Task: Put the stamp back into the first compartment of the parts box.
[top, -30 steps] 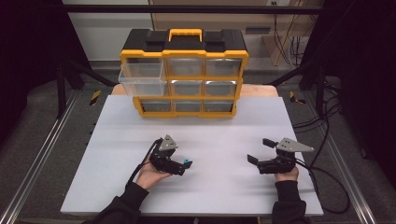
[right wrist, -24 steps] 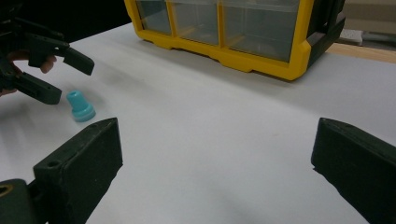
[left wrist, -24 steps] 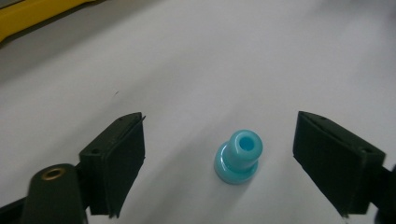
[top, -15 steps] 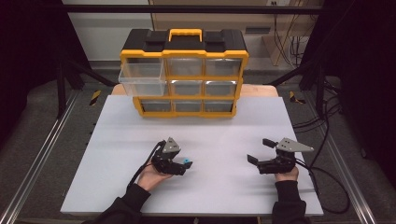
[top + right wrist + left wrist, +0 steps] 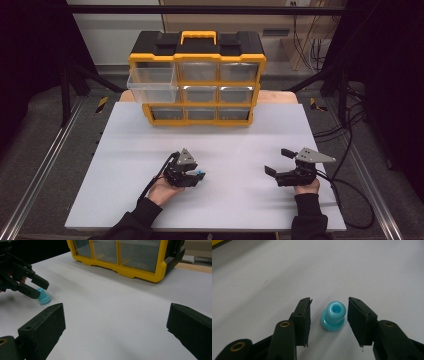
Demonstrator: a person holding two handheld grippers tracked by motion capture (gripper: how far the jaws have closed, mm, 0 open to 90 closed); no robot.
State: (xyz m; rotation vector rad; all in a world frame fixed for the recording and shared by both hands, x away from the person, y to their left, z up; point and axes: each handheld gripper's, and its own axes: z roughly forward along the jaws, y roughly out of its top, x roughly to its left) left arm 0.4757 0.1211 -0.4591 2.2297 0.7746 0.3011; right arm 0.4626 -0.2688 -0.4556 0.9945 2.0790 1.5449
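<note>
A small light-blue flanged plug [image 5: 333, 316] stands upright on the white table [image 5: 225, 135]. In the left gripper view its hollow top faces up and it sits between my two jaws with a gap on each side. My left gripper [image 5: 198, 177] is open around the plug [image 5: 200, 174], low over the table at front left. My right gripper [image 5: 277, 161] is open at front right with nothing between its jaws. The right gripper view looks across the table at the plug [image 5: 43, 297] and the left gripper [image 5: 37, 288].
A yellow and black drawer organizer [image 5: 197, 75] stands at the back of the table, its clear top-left drawer [image 5: 151, 84] pulled out. Cables [image 5: 350, 195] trail off the right side. Metal rails [image 5: 45, 165] run along the table's sides.
My left gripper has crept a little to the right and lower, around the blue plug. The right gripper has not moved.
</note>
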